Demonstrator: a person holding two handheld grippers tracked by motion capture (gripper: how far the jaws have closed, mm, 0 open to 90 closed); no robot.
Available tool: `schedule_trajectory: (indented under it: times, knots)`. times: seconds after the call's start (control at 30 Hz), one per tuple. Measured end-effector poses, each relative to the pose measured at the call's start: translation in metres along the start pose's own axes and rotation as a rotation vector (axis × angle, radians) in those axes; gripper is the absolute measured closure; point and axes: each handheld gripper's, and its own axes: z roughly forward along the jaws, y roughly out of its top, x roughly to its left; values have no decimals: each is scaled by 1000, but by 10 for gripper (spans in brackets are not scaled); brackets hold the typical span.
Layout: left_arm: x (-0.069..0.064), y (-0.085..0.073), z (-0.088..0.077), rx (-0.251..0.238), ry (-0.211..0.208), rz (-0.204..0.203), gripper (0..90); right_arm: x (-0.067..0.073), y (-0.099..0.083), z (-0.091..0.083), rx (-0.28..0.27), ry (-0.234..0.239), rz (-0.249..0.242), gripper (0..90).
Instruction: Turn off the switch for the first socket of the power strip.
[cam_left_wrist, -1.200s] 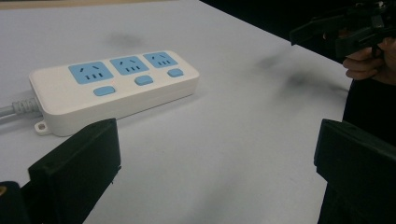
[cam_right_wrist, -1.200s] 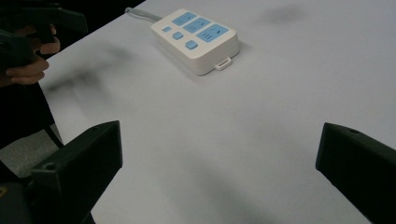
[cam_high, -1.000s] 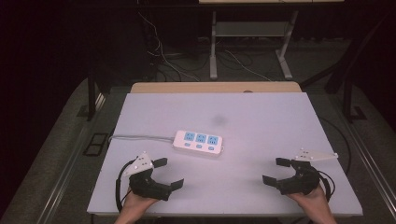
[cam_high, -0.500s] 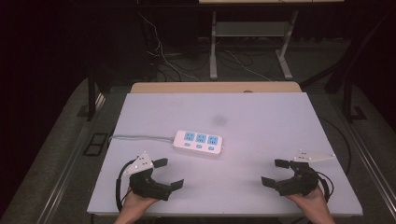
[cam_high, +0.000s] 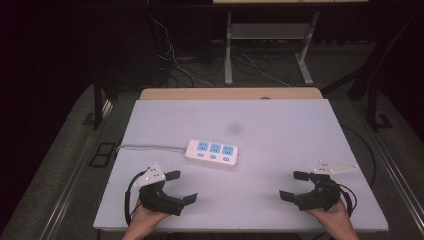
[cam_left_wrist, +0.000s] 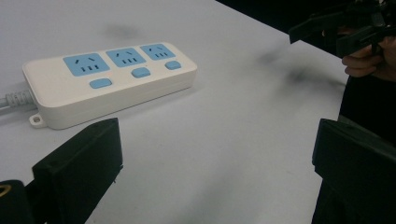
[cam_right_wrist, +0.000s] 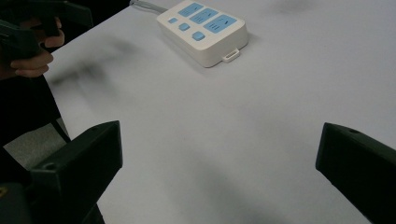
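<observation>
A white power strip with three blue sockets lies near the middle of the white table, its grey cord running off to the left. My left gripper rests at the front left of the table, open and holding nothing. My right gripper rests at the front right, open too. In the left gripper view the power strip lies ahead between the wide-apart jaws, with the other gripper far off at top right. In the right gripper view the power strip sits at the top.
A dark smudge marks the tabletop behind the strip. A wooden board edge runs along the table's far side. Beyond it stand metal table legs and loose cables on the dark floor.
Both grippers stay where they were, with the right one barely shifted. The power strip has not moved.
</observation>
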Motion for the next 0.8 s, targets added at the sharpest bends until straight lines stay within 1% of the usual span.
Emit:
schedule_trajectory:
  times: [0.13,0.2,0.27,0.33,0.43,0.57,0.8]
  knots:
    - [0,3,-1,7,-3,6,3,-3,0,0,0,2,11,3]
    - [0,5,-1,19,-4,9,3,-3,0,-1,-2,4,15,2]
    - [2,9,-2,32,-12,-1,4,-3,-1,-1,-2,3,14,2]
    - [4,11,-1,40,-13,-1,5,-3,-1,-1,-1,3,13,3]
    - [4,14,0,52,-14,3,5,-3,-1,-1,-2,4,16,3]
    - [6,21,3,69,-14,8,5,-3,-1,-1,-3,5,16,2]
    - [10,30,3,93,-12,14,3,-4,-1,-3,-6,4,17,3]
